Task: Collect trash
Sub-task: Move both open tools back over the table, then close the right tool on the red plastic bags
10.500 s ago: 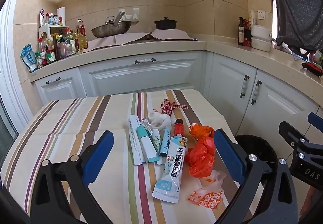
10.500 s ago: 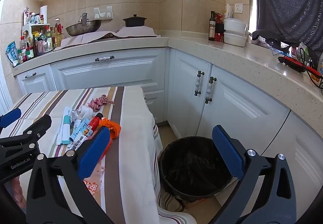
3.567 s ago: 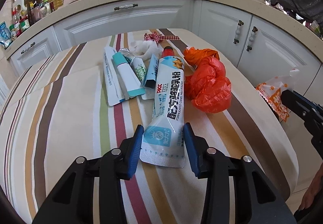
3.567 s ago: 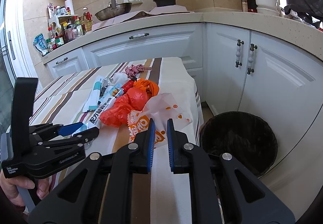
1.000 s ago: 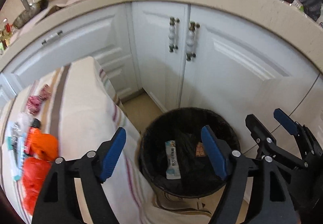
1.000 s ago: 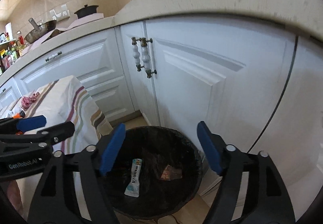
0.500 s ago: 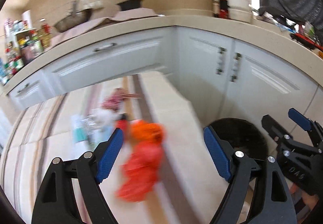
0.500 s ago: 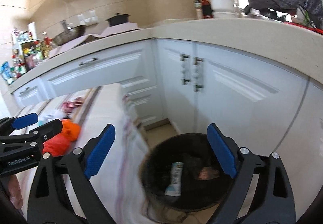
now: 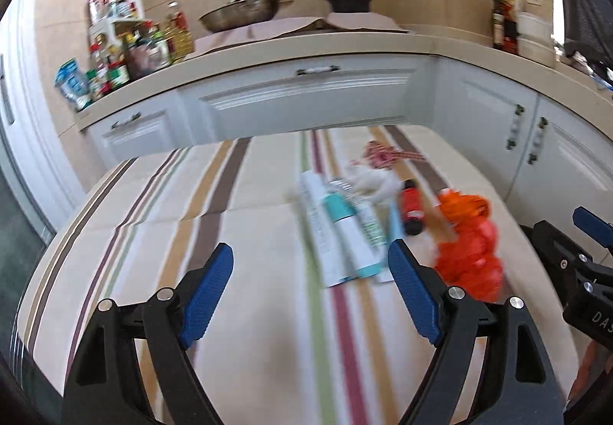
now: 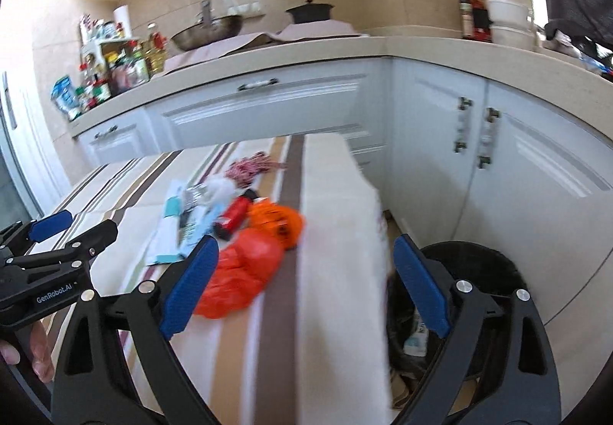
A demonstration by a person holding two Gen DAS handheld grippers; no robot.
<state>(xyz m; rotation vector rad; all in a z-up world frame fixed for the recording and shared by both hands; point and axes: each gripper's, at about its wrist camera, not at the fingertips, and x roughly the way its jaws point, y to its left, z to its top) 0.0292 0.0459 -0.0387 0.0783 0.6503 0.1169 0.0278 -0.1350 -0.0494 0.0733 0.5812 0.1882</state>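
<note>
Both views swung back from bin to table; both hand-held grippers (image 9: 310, 283) (image 10: 304, 283) spread, empty; tubes (image 9: 345, 233) lie lengthwise pointing away

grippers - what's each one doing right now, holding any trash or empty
Left gripper: open, fingers wide apart, holding nothing.
Right gripper: open, fingers wide apart, holding nothing.
</note>
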